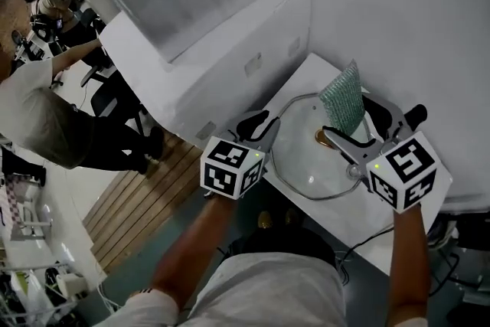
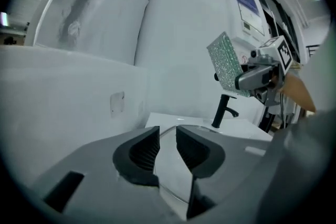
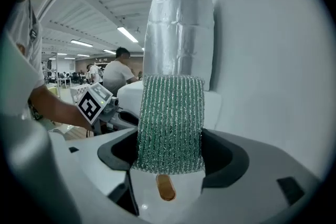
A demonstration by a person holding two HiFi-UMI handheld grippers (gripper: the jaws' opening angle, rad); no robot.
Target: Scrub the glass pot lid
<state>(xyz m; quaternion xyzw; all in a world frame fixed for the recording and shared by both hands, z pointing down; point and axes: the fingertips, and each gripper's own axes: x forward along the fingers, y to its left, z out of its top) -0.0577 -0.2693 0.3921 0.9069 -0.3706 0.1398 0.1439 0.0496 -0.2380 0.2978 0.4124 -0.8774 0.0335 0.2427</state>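
Note:
The glass pot lid [image 1: 306,165] lies flat on the white counter [image 1: 308,76], its brown knob [image 1: 320,137] pointing up. My left gripper [image 1: 262,126] is at the lid's left rim. In the left gripper view its jaws [image 2: 168,141] stand apart, with the lid's edge [image 2: 170,170] showing in the gap. My right gripper [image 1: 356,119] is shut on a green scrub pad [image 1: 343,97], which stands upright above the lid near the knob. In the right gripper view the pad [image 3: 170,123] fills the jaws [image 3: 170,162], with the knob [image 3: 165,187] just below.
A black faucet [image 2: 223,110] rises at the counter's far end. A large white cabinet [image 1: 230,57] borders the counter on the left, and a white wall runs along the right. A cable [image 1: 367,237] hangs at the counter's near edge. People stand in the background [image 1: 46,111].

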